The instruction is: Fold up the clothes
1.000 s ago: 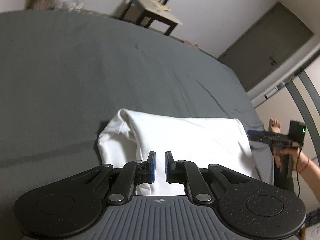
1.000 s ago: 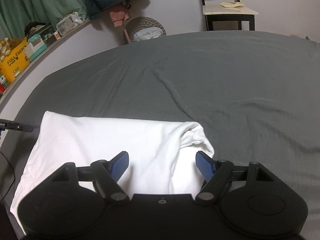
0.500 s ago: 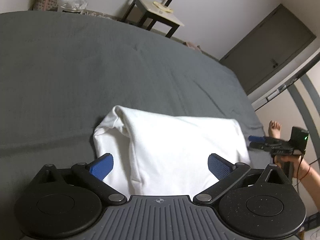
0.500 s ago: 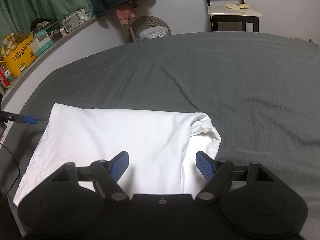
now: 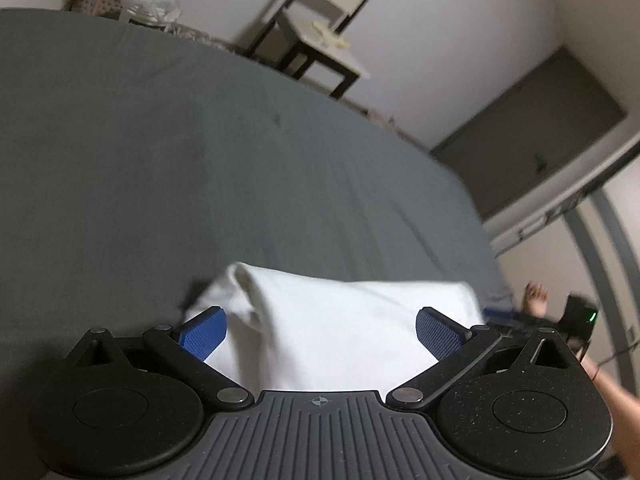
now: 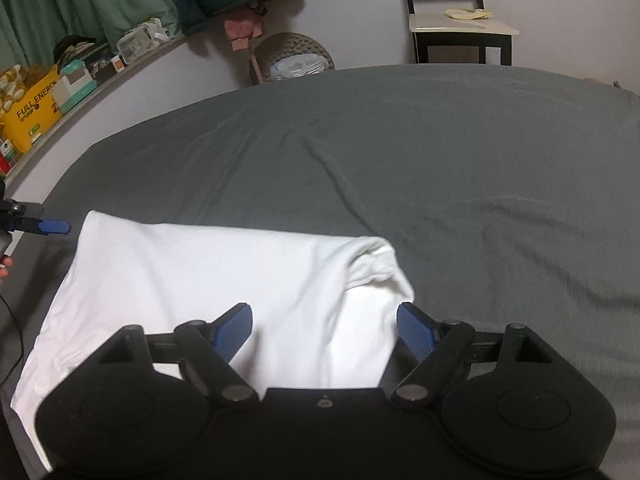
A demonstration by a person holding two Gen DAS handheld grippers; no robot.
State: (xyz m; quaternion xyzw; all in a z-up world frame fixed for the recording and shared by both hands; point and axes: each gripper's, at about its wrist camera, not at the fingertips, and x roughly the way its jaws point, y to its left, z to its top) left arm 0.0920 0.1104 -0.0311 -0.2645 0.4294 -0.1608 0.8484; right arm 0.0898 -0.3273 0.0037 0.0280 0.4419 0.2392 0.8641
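Observation:
A folded white garment (image 6: 208, 276) lies on the grey bed sheet (image 6: 400, 152), with a bunched end at its right. It also shows in the left wrist view (image 5: 340, 328), bunched end at the left. My left gripper (image 5: 320, 330) is open and empty, above the garment's near edge. My right gripper (image 6: 324, 326) is open and empty, over the near edge by the bunched end. The left gripper's blue tip (image 6: 52, 226) shows at the far left of the right wrist view. The right gripper's body (image 5: 576, 320) shows at the right edge of the left wrist view.
A chair (image 6: 460, 28) stands beyond the bed, with a basket (image 6: 296, 56) beside it. A shelf with boxes (image 6: 40, 100) runs along the left wall. A dark door (image 5: 532, 128) is at the right. A bare foot (image 5: 536, 300) shows past the bed edge.
My left gripper was shut on the garment a second ago, then opened and let go; it has since drawn back and up. My right gripper stayed open and pulled back slightly.

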